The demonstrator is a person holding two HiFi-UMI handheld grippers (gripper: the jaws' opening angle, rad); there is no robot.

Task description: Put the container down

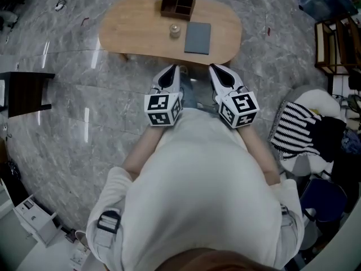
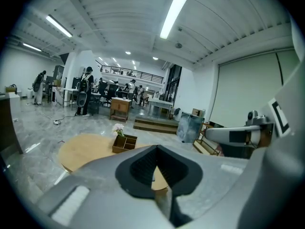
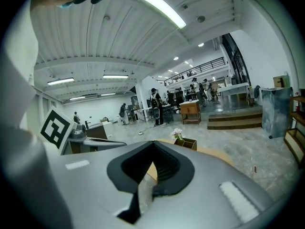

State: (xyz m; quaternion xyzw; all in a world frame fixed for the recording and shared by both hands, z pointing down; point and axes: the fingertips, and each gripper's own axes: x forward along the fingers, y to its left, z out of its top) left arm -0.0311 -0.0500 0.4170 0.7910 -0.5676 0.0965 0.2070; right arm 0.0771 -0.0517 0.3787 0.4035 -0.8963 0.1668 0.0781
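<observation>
L gripper (image 1: 171,69): jaws pinched fully together, nothing in them. R gripper (image 1: 216,68): tips also meet, empty. The small jar (image 1: 175,30), which I take for the container, stands on the table (image 1: 127,33) well ahead of the L tips, clear of both. It looks already down imo. If I re-handle it: spread the jaws first, come in level, and release only once the base sits flat.

white short-sleeved shirt (image 1: 197,174); grey-white left gripper (image 1: 171,71), right gripper (image 1: 217,71); black-white marker cubes (image 1: 163,109) (image 1: 240,109).
</observation>
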